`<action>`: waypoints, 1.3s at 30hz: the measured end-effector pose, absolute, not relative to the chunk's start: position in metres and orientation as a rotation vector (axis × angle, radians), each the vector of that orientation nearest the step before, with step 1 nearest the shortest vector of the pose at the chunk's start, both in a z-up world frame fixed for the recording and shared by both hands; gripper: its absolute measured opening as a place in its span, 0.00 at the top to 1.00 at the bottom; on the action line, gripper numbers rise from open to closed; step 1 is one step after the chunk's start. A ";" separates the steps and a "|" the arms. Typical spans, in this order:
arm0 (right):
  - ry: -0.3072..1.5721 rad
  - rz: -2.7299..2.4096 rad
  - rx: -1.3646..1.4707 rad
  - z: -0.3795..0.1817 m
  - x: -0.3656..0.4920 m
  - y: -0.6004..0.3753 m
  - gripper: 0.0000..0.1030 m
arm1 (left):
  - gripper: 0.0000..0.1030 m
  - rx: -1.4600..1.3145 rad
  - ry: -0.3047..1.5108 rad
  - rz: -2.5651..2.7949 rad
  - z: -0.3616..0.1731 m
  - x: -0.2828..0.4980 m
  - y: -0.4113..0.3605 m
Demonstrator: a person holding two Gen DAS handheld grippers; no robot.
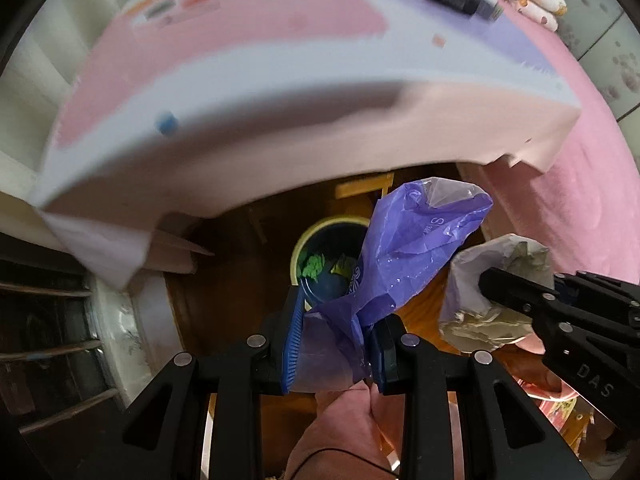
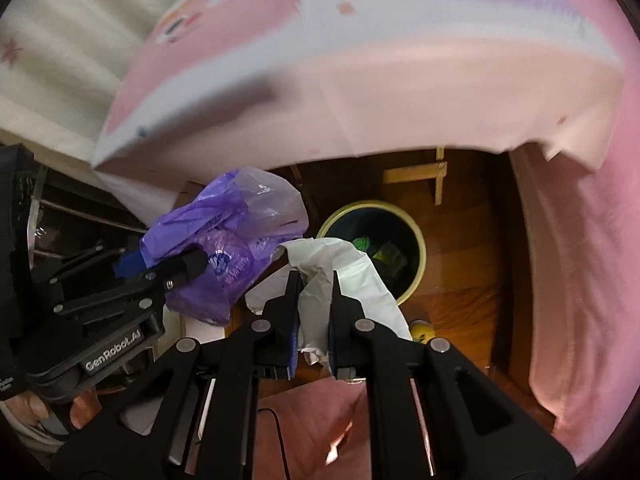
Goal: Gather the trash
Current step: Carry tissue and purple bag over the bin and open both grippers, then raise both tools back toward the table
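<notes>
Trash items, two in number, are held above a round bin that serves as the landmark for this legend. The purple plastic bag is pinched at its gathered neck between the blue-padded fingers of the left tongs; the bag billows upward past the fingertips and overlaps the bin's right rim in the left wrist view. The crumpled white paper is clamped between the closed fingers of the right tongs; in the right wrist view it covers the bin's left rim, and the bag hangs just left of it, apart from the bin. The bin has a pale yellow rim and a dark interior and stands on a wooden floor; green scraps lie inside it. Beyond the bin, a cloth-covered worktop in pink, white and lilac overhangs the floor, with its edge blurred. A light wooden frame stands on the floor just behind the bin, under the worktop's edge. To the right of the bin a pink cloth hangs down to the floor. Near the bin's lower rim, a small yellow object lies on the floor, too blurred to identify.
</notes>
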State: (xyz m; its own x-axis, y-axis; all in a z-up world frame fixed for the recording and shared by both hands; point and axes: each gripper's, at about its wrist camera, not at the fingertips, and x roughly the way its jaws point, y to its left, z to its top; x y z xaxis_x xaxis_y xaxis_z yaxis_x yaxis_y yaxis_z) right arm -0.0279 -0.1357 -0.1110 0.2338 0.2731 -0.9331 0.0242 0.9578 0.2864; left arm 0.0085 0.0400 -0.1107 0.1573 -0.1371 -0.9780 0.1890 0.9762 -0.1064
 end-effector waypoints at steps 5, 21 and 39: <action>1.376 0.140 0.324 -0.199 -0.015 -0.155 0.92 | 0.72 0.011 1.456 -0.223 -0.185 0.017 0.023; 1.433 0.134 0.371 -0.384 0.006 -0.194 0.59 | 0.24 0.086 1.523 -0.246 -0.375 0.039 -0.018; 1.396 0.107 0.305 -0.306 0.011 -0.183 0.44 | 0.19 0.089 1.367 -0.171 -0.281 0.046 0.009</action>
State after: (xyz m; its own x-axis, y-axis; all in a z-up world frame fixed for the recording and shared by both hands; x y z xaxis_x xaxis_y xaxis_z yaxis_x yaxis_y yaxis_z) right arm 0.0105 -0.1826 -0.3060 0.1761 0.2525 -0.9514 0.1048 0.9562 0.2731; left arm 0.0464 0.0086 -0.2807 0.1925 -0.0701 -0.9788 0.1734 0.9842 -0.0364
